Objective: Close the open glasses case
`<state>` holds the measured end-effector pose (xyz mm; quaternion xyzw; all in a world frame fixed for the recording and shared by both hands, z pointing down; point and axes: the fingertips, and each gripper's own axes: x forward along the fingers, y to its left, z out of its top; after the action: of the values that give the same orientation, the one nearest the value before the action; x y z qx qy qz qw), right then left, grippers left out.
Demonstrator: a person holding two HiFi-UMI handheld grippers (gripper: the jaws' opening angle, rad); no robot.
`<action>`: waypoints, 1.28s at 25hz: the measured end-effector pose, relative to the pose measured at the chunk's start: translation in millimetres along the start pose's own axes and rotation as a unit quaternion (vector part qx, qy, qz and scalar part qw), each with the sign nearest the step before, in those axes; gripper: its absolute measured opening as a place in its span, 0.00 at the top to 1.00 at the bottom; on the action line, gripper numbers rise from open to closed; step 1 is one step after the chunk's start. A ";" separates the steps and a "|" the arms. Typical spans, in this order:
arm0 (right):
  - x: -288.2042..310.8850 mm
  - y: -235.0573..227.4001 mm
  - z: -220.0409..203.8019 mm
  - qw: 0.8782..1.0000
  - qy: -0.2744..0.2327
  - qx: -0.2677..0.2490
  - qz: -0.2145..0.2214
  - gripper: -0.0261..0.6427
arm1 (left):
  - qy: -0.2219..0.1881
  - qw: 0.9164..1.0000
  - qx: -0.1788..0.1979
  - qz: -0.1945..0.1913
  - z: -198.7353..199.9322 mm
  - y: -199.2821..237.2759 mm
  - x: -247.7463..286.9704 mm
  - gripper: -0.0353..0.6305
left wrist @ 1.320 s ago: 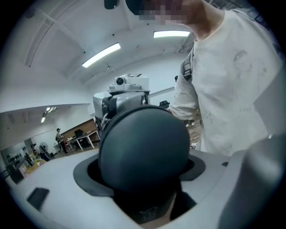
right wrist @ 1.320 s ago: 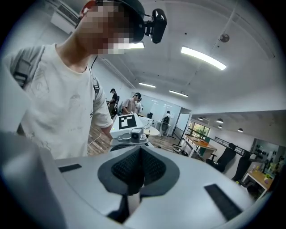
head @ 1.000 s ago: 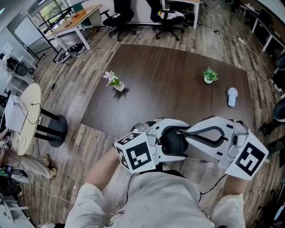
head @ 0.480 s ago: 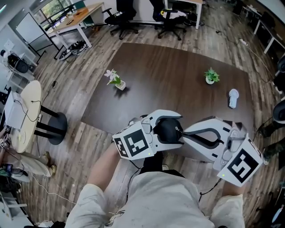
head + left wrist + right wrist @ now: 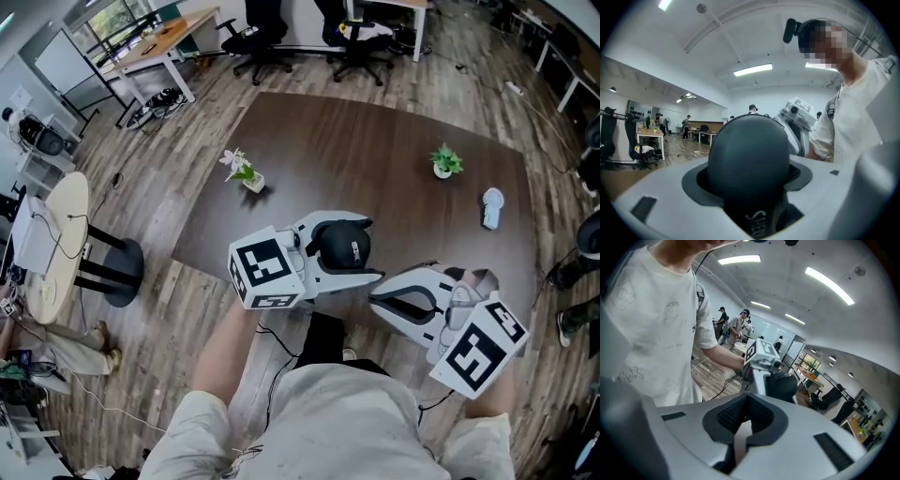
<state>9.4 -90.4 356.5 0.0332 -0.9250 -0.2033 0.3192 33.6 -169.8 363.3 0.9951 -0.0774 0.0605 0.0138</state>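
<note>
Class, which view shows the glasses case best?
Left gripper view: the glasses case fills the middle, close up. Head view shows the case small, from above; right gripper view catches only its dark end.

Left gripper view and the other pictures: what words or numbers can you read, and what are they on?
"SHE", then letters that can't be made out: white print on the black glasses case.
Shirt: faint print, too blurred to read.
Marker cubes: only black-and-white squares, no words.
</note>
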 end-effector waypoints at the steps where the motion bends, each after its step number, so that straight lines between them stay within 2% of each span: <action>1: 2.8 2.3 -3.3 1.000 0.003 0.002 0.004 0.96 | -0.006 1.000 -0.004 0.006 4.1 4.1 -2.9 0.44; 4: -2.4 -1.4 -3.7 0.999 -0.022 0.023 -0.008 0.96 | 0.011 1.000 0.011 0.018 1.4 6.0 -2.3 0.44; 7: -13.0 -20.2 -0.2 0.994 -0.058 0.046 -0.075 0.96 | 0.025 0.998 0.022 0.049 -7.0 11.1 1.0 0.44; 8: -17.3 -29.6 4.1 0.989 -0.086 0.059 -0.109 0.96 | 0.021 0.997 0.020 0.065 -7.0 14.9 1.1 0.44; 10: -25.9 -48.7 15.9 0.967 -0.160 0.095 -0.173 0.96 | 0.011 0.994 0.020 0.110 -3.7 24.0 -0.1 0.43; 12: -29.2 -61.1 23.4 0.949 -0.210 0.120 -0.205 0.94 | 0.006 0.986 0.032 0.161 1.4 33.9 -2.6 0.43; 15: -25.1 -67.0 23.4 0.940 -0.231 0.143 -0.208 0.84 | 0.009 0.971 0.074 0.226 9.4 43.3 -4.1 0.43; 19: -22.4 -76.4 20.8 0.930 -0.236 0.157 -0.232 0.82 | 0.019 0.956 0.122 0.266 15.9 41.6 -0.5 0.43; 21: -22.7 -78.6 19.8 0.928 -0.237 0.162 -0.239 0.86 | 0.023 0.952 0.133 0.276 16.5 40.9 1.3 0.43; 24: -25.5 -78.0 17.2 0.928 -0.233 0.163 -0.240 0.92 | 0.023 0.951 0.131 0.279 15.3 40.6 2.0 0.43; 32: -25.3 -76.1 14.7 0.933 -0.217 0.162 -0.237 0.93 | 0.007 0.953 0.114 0.280 15.9 39.6 -2.6 0.44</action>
<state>15.4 -150.0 301.1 0.2578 -0.9573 -0.1230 0.0440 26.8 -209.1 347.9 0.9279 -0.3456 0.0777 -0.1163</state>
